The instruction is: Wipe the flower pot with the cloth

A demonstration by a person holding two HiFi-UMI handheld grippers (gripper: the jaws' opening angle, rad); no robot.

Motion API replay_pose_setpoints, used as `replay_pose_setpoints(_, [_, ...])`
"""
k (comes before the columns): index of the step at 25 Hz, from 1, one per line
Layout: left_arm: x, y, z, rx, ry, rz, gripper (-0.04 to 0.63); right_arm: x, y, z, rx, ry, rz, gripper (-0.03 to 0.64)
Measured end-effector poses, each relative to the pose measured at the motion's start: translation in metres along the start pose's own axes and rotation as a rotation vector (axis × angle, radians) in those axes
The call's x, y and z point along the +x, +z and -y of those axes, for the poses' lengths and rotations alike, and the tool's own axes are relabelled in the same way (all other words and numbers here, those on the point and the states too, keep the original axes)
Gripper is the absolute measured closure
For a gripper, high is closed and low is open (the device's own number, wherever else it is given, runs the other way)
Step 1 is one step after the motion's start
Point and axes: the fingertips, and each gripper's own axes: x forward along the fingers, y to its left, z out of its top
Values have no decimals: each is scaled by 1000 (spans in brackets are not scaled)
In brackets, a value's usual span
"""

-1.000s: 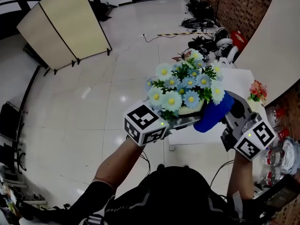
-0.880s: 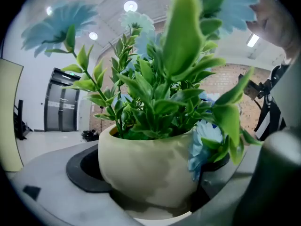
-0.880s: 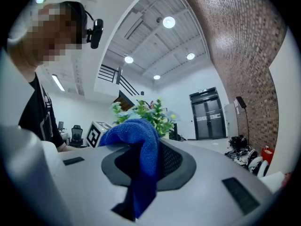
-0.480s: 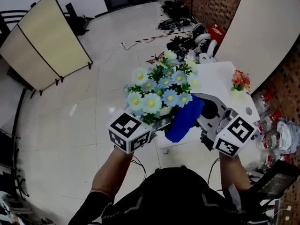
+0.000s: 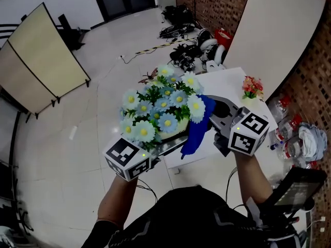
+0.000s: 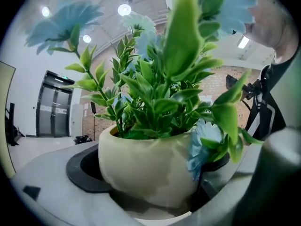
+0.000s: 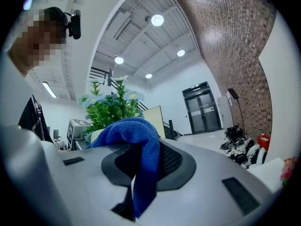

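**Jaws both loaded: pot left, cloth right**

My left gripper (image 5: 155, 148) is closed across the belly of the cream flower pot (image 6: 146, 168), holding it in the air, with the white surface (image 5: 227, 81) beyond at 1 o'clock. My right gripper (image 5: 214, 122) pinches the blue cloth (image 7: 143, 147), which droops at the pot's 3 o'clock, just beside the flowers (image 5: 160, 107). I judge the pot rigid, smooth and top-heavy under its blooms, so the grip belongs low on its wall. The cloth is limp and best kept pinched at a fold.
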Motion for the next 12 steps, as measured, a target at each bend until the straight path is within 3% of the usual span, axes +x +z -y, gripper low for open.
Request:
replay_pose_setpoints(6, [5,0,27,18,-27,-1,29,-7,-3,27,-22,-12,-8,552])
replay_pose_setpoints(10, [-2,18,33,-25,-101,43,29,11,3,15,-81,64,-37,552])
replay_pose_setpoints(12, [2,10,52,2,-110,31,29,2,0,9,-114,102,-35,552])
